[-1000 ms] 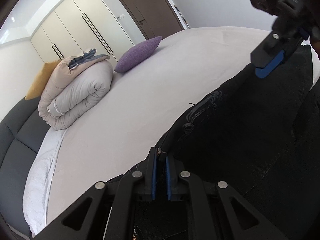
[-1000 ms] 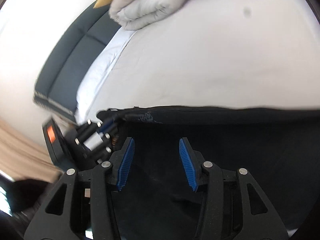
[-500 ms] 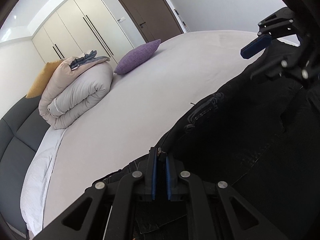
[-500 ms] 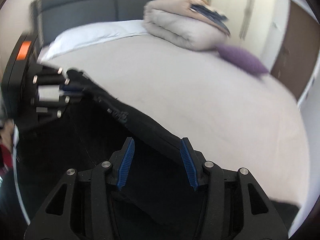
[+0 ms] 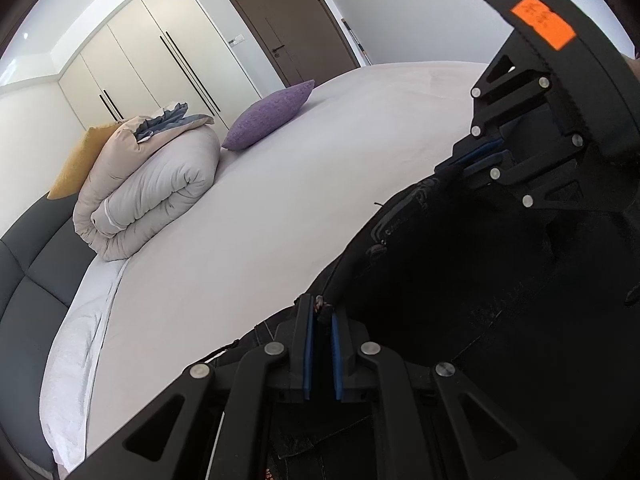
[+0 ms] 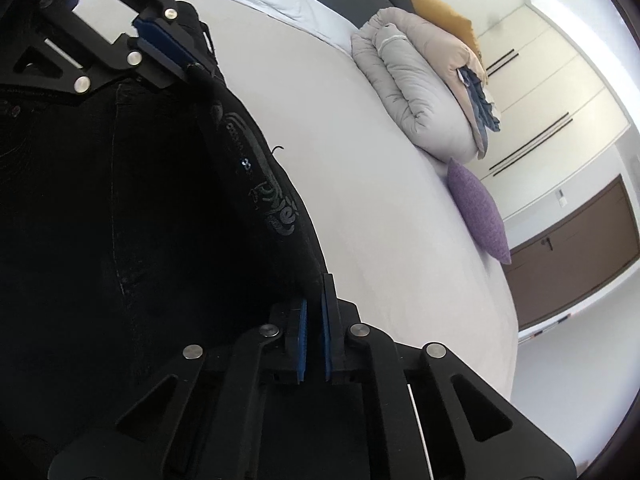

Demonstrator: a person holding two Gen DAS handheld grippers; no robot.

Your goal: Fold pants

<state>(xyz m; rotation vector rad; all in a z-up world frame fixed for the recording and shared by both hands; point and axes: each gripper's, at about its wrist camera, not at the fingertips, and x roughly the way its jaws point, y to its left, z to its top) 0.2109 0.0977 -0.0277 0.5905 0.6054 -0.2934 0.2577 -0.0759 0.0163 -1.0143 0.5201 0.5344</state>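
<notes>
Black pants lie on the pale bed sheet, waistband towards the middle of the bed. My left gripper is shut on one end of the waistband, a tuft of cloth showing between its blue pads. At the other end, my right gripper has its jaws closing tight on the waistband edge, pads pinching the cloth. Each gripper shows in the other's view: the right gripper at the upper right, the left gripper at the upper left. The printed waistband stretches between them.
A rolled grey-beige duvet and a purple cushion lie farther up the bed, with a yellow pillow against the dark headboard. White wardrobes and a brown door stand beyond.
My right gripper rolled over, swung to the far end of the waistband and went from open to shut on it. The left gripper stayed put, still pinching its end.
</notes>
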